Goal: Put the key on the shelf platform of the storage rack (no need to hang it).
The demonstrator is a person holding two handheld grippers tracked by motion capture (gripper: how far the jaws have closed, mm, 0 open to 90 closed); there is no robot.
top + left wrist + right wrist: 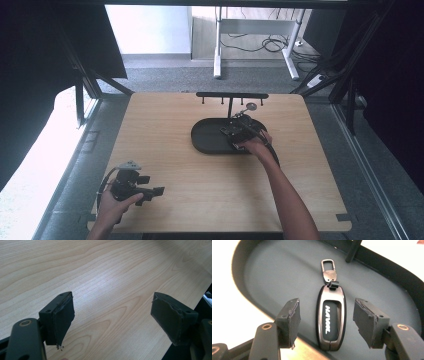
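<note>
A: On the bench [165, 145], item one: a dark oval tray [257, 277], set toward the far side, below a black hook rack [231, 95]. What lies in it?

B: One key fob [331, 315], flat on the tray floor, its metal clasp [328, 270] pointing away from the right gripper [327, 322].

A: Position relative to that gripper?

B: Directly between the two jaws, which stand released, one on either side. The fob's long axis runs straight ahead along the gripper's line of sight, so a closing move would, I judge, pinch it across its narrow width.

A: Item two, the left gripper [112, 317]?

B: Jaws spread wide, nothing held, hovering over bare wood at the near left corner, well apart from the tray. The right hand [255, 146] is plainly the nearer.
</note>
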